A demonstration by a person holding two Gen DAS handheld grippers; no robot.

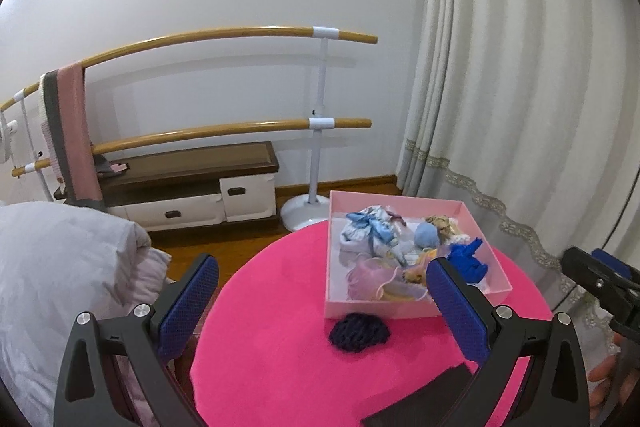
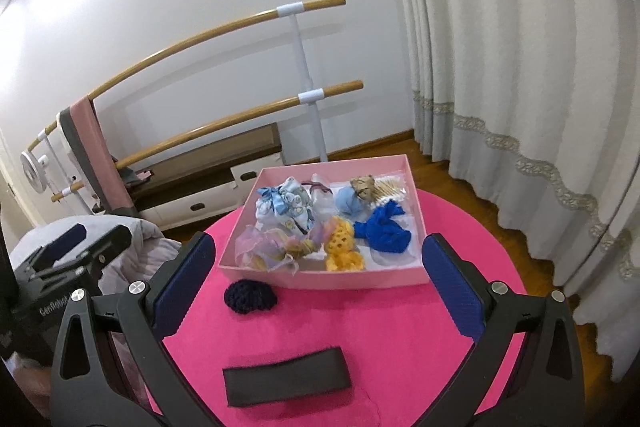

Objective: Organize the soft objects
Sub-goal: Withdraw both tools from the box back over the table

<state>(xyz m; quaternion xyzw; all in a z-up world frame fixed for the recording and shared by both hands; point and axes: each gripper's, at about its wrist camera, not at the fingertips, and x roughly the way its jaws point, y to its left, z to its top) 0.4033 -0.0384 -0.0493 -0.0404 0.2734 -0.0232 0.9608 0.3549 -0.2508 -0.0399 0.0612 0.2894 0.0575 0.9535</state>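
Note:
A pink box (image 1: pixel 378 308) (image 2: pixel 360 277) sits on a round pink table (image 1: pixel 280 367) (image 2: pixel 380 331) and holds several soft hair accessories, among them a blue scrunchie (image 2: pixel 382 231), a yellow knit piece (image 2: pixel 342 249) and a light blue bow (image 1: pixel 370 231). A dark navy knit scrunchie (image 1: pixel 359 331) (image 2: pixel 250 295) lies on the table in front of the box. A dark headband (image 2: pixel 287 381) (image 1: pixel 420 403) lies nearer. My left gripper (image 1: pixel 322 301) is open and empty above the table. My right gripper (image 2: pixel 318 277) is open and empty, also seen at the right edge of the left wrist view (image 1: pixel 600 275).
A white duvet (image 1: pixel 60 267) lies left of the table. A ballet barre (image 1: pixel 224 39) with a pink cloth (image 1: pixel 74 131) stands by the wall above a low cabinet (image 1: pixel 188 195). Curtains (image 1: pixel 520 87) hang on the right.

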